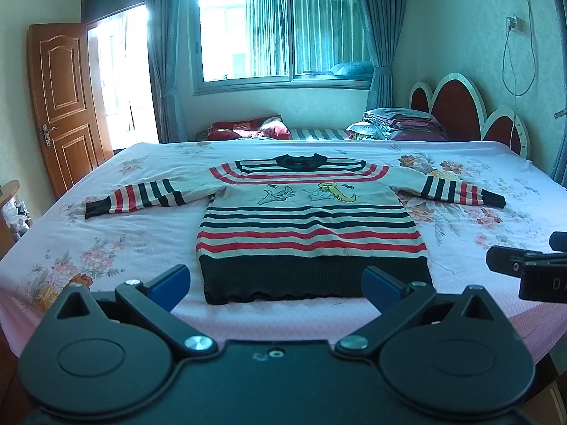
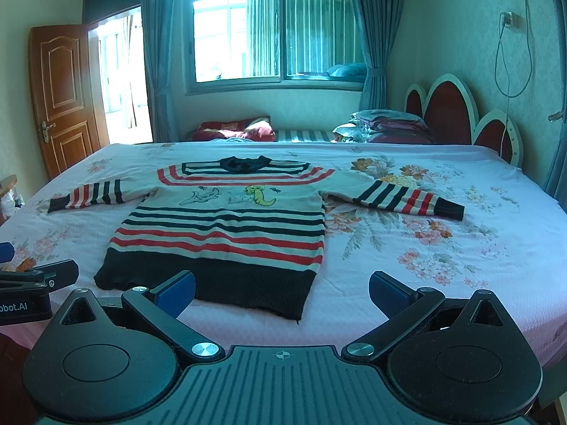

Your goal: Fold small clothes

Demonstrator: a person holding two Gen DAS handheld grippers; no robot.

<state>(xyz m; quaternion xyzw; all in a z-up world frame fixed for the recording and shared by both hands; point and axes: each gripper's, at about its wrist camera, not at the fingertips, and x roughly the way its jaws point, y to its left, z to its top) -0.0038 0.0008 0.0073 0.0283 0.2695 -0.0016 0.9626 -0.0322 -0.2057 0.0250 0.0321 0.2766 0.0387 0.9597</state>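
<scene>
A small striped sweater (image 1: 312, 226) with red, black and white bands, a black hem and cartoon figures on the chest lies flat on the bed, front up, both sleeves spread out sideways. It also shows in the right wrist view (image 2: 226, 226). My left gripper (image 1: 276, 285) is open and empty, just short of the black hem at the bed's near edge. My right gripper (image 2: 281, 292) is open and empty, near the hem's right corner. The right gripper's body shows at the right edge of the left wrist view (image 1: 531, 269).
The bed (image 1: 106, 248) has a pink floral sheet. Folded bedding (image 1: 397, 124) and a red pillow (image 1: 248, 129) lie at its far side by the red headboard (image 1: 457, 106). A wooden door (image 1: 60, 106) stands open at left. A window with curtains is behind.
</scene>
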